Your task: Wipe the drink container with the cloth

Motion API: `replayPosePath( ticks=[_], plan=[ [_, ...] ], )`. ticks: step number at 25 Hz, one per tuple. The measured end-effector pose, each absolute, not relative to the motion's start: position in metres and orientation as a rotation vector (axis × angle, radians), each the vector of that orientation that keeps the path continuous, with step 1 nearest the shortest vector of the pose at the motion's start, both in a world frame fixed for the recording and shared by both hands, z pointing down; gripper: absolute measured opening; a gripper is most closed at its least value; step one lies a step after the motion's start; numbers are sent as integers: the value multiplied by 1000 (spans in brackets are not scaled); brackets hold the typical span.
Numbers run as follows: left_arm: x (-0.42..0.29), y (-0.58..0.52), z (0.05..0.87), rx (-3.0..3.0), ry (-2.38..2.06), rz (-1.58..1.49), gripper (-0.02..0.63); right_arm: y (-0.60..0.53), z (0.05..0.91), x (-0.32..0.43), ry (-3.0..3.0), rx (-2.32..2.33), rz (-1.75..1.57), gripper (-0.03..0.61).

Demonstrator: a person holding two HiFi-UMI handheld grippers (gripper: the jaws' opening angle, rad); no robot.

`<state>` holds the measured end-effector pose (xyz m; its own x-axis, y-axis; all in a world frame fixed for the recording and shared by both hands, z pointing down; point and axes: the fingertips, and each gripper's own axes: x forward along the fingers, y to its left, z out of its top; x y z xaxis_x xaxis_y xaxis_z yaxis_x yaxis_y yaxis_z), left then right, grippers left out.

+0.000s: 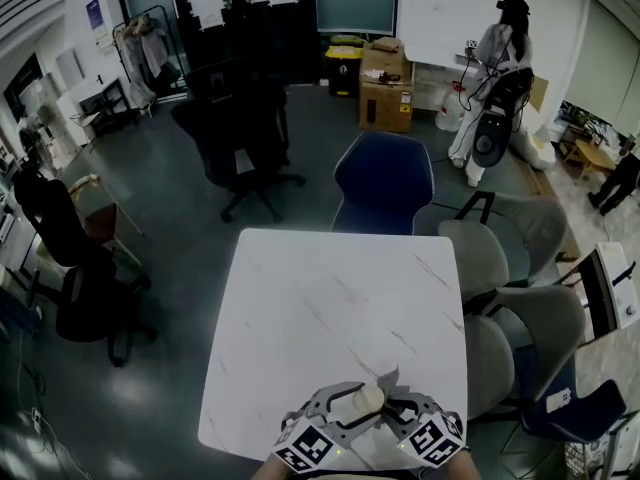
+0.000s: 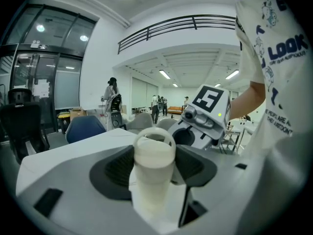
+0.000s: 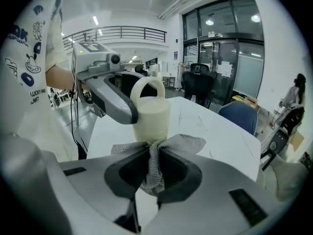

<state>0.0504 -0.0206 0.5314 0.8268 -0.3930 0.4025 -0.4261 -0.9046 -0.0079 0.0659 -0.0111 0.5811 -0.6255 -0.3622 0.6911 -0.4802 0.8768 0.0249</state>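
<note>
Table: white, marbled, a blue chair at its far side.
Left hand-held gripper: jaws clamped on the drink container, holding it over the table's near edge.
Right hand-held gripper: jaws pinched tight on the cloth, just beside the left one.
Drink container: cream, with a loop handle on top.
Cloth: grey mesh, bunched, right up at the container's lower part.

One drink container, one cloth, one table, two hand-held grippers.
</note>
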Motion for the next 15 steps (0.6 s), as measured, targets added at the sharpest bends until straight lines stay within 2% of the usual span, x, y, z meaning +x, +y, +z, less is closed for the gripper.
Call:
replayPosePath(
  ticks=[15],
  plan=[
    [48, -20, 533, 2966, -486, 690, 259, -15, 552, 65, -2335, 574, 101, 48]
  ],
)
